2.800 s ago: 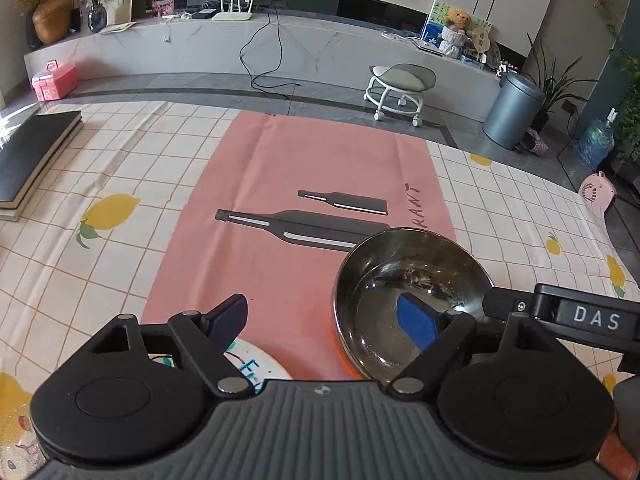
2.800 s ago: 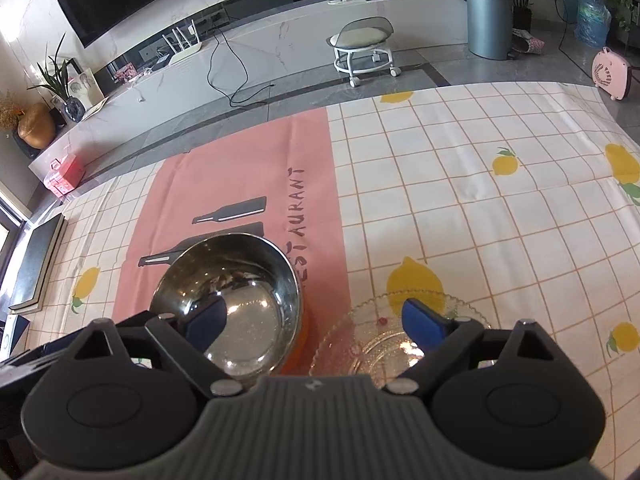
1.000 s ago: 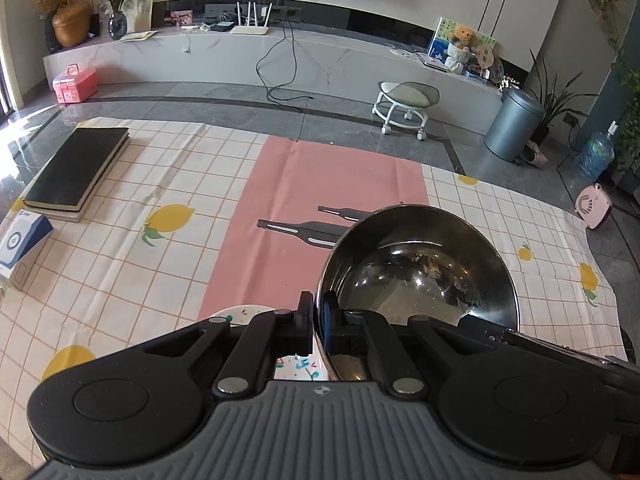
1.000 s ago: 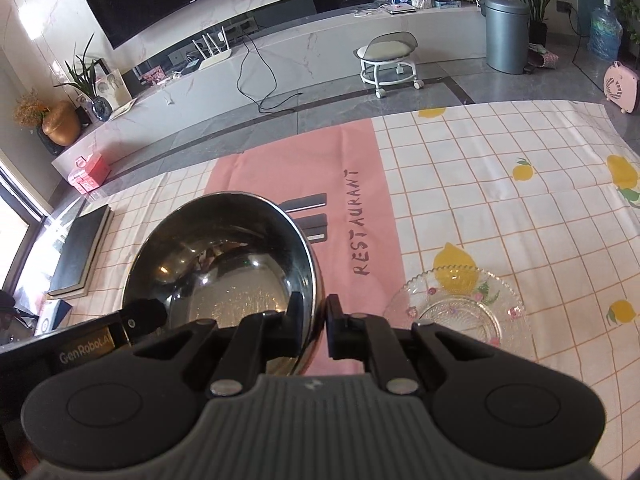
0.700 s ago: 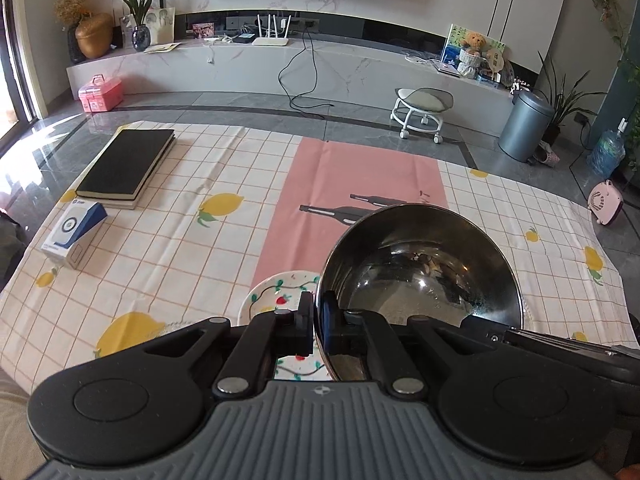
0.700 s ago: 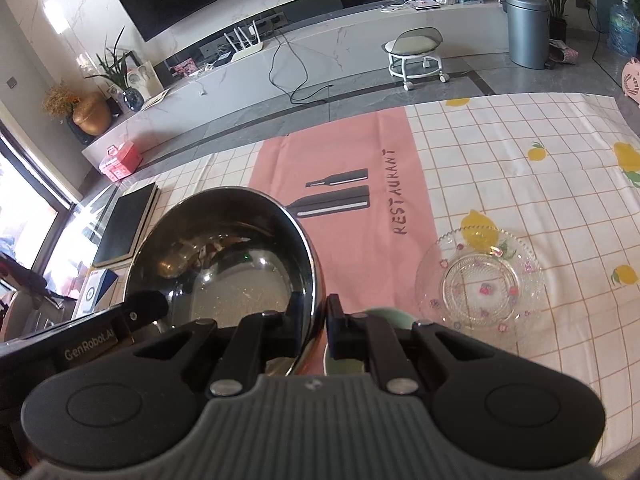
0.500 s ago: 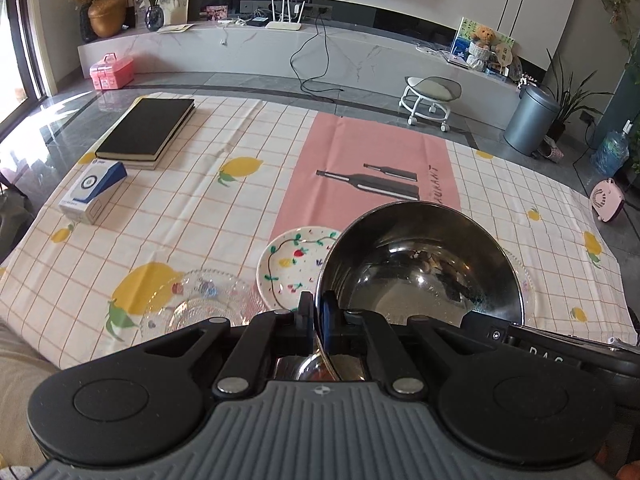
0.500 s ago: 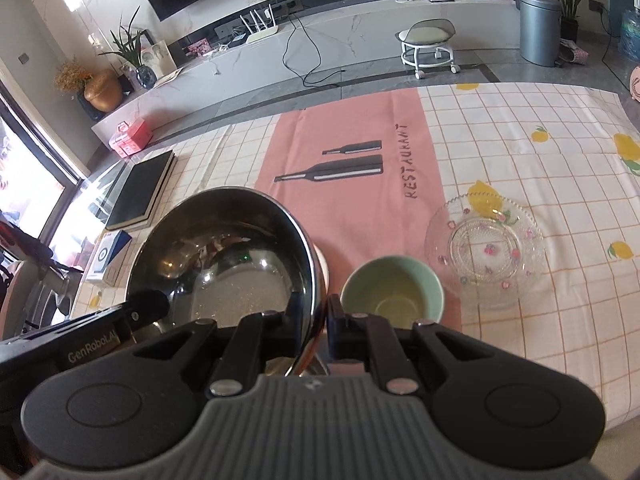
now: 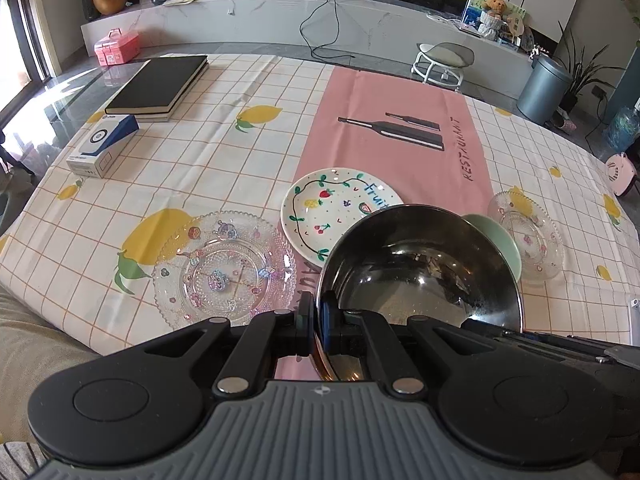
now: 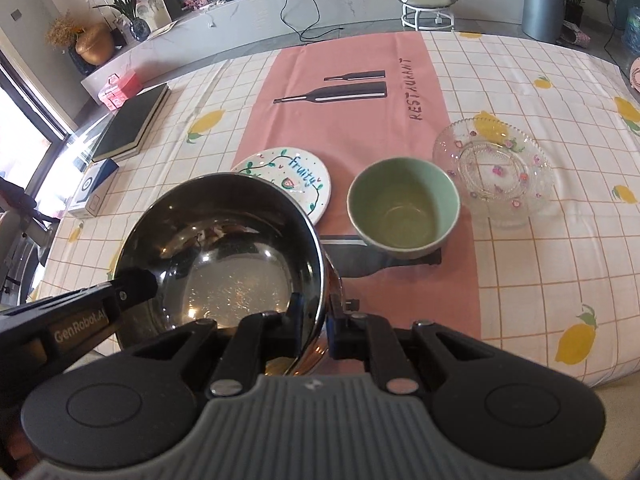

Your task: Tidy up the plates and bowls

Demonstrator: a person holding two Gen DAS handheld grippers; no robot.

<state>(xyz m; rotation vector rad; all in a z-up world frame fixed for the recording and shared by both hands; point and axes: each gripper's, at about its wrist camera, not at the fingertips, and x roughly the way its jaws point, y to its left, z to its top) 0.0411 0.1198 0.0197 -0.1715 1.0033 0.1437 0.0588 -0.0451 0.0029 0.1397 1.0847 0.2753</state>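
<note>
The pink runner [image 10: 352, 128] reads "RESTAURANT"; the white plate [image 10: 304, 176] reads "Fruity".

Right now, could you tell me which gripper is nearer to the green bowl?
Right. The right gripper grips the steel bowl's rim on the side facing the green bowl; the left gripper grips the far rim.

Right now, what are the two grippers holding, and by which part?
Both hold the steel bowl by its rim: the left gripper clamps one side, the right gripper the opposite side.
</note>
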